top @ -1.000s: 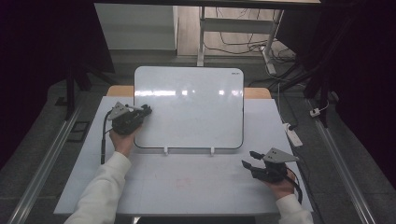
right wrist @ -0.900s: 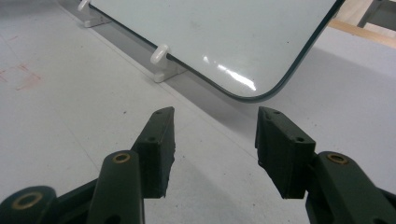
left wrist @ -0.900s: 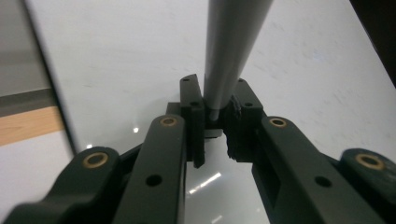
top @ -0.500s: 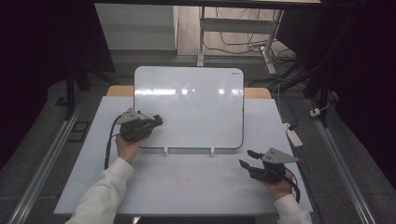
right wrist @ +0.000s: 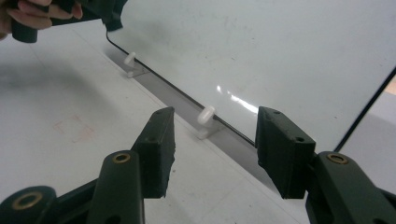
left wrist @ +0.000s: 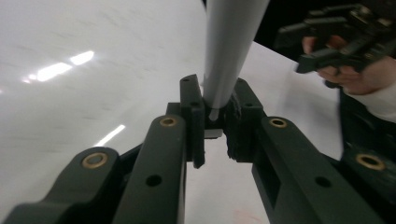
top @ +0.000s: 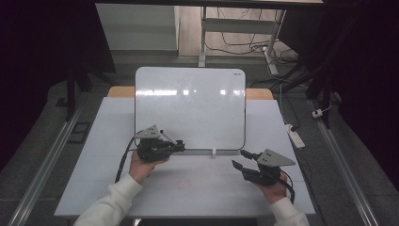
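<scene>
A grey marker [left wrist: 229,51] is clamped between the closed jaws of the left gripper [top: 178,147], its barrel running up and away in the left gripper view, its end seated in the pads; in the high view it is seen as a thin pale stick angled over the gripper near the whiteboard's lower left corner. The whiteboard [top: 190,108] is laid flat on the table [top: 113,122], its surface blank and glossy, and the marker is held just above its near edge. Two small white pegs [right wrist: 205,115] are seen along that near edge. The right gripper [top: 239,160] is held off the board, just beside its lower right corner, jaws parted with nothing between them, the near edge framed in the gap. The step in hand is judged to be the bringing of the marker over the board ahead of writing or drawing. Which end of the marker carries the tip cannot be told. For the next move, the marker would need to be tipped down onto the white surface with light pressure, while the board is steadied at its edge by the free gripper so that it isn't pushed across the table
</scene>
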